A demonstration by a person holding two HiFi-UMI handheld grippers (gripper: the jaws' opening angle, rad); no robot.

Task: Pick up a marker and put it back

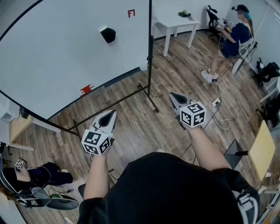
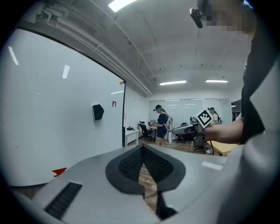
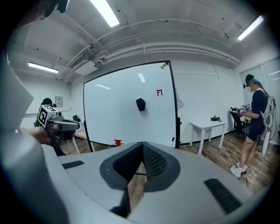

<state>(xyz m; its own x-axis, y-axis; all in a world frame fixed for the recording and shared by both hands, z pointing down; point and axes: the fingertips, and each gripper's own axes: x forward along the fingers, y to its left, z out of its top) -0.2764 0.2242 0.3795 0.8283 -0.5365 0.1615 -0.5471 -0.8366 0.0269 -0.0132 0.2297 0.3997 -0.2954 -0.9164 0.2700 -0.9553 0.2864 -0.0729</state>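
A big whiteboard [image 1: 52, 57] on a black stand fills the left of the head view. On it are a black holder [image 1: 108, 35], a small red mark [image 1: 131, 13] near the top and a red object [image 1: 86, 90], possibly a marker, near the lower edge. My left gripper [image 1: 112, 113] hangs over the wood floor, well short of the board, shut and empty. My right gripper [image 1: 172, 95] is level with it on the right, also shut with nothing between its jaws. The right gripper view faces the board [image 3: 127, 105] and the red object [image 3: 117, 142].
The board's stand has a foot bar [image 1: 151, 103] on the floor between the grippers. A white table [image 1: 175, 22] stands behind it. One person [image 1: 232, 39] stands at the back right, another sits at the lower left [image 1: 35, 177]. Cables [image 1: 218, 109] lie on the right, by a yellow tabletop [image 1: 262, 148].
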